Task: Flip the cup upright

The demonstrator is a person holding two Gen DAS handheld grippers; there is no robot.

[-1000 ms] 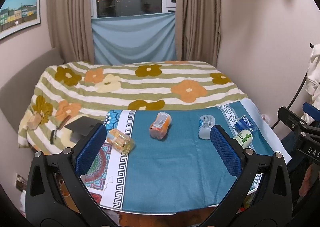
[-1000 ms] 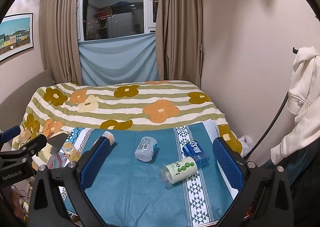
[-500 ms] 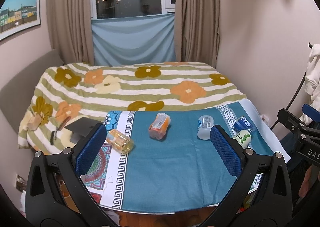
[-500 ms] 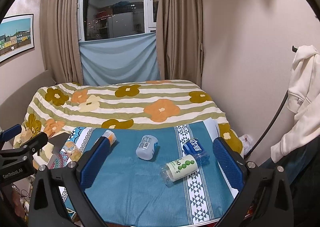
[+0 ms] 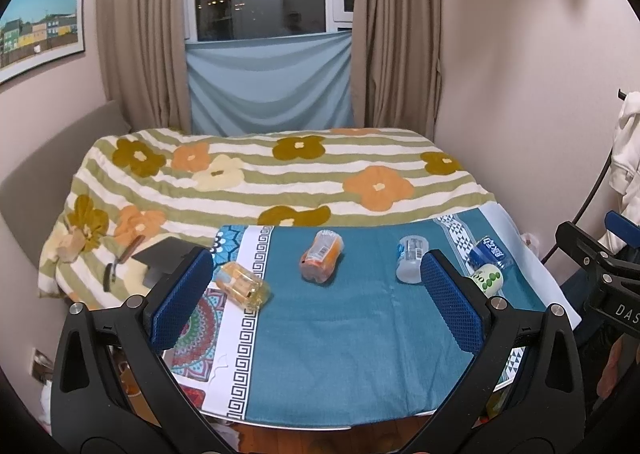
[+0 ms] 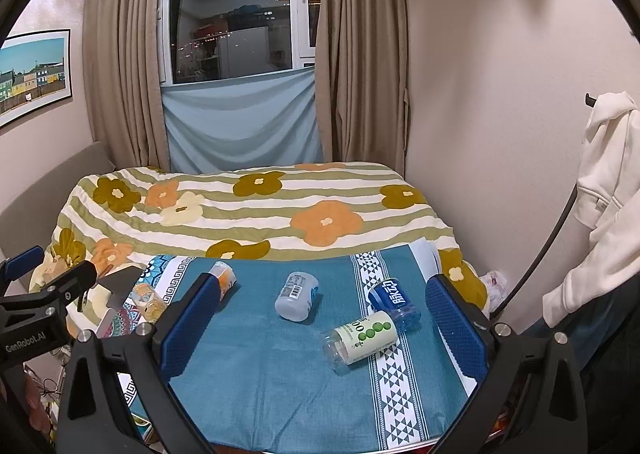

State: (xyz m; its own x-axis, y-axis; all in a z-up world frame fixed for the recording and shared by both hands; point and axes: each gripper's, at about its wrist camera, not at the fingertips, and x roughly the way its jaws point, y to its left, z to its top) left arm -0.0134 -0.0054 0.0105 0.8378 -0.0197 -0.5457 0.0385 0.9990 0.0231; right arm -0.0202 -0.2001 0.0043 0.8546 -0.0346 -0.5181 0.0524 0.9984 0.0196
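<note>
Green-dot cup (image 6: 366, 336) lies on its side, mouth probably near-left, just ahead of released right gripper (image 6: 334, 324); left gripper (image 5: 316, 298) released, farther

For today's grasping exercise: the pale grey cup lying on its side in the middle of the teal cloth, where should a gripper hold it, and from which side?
Grip the grey cup across its round body, coming from above with fingers astride it. It lies tipped over with clear cloth on both sides.
</note>
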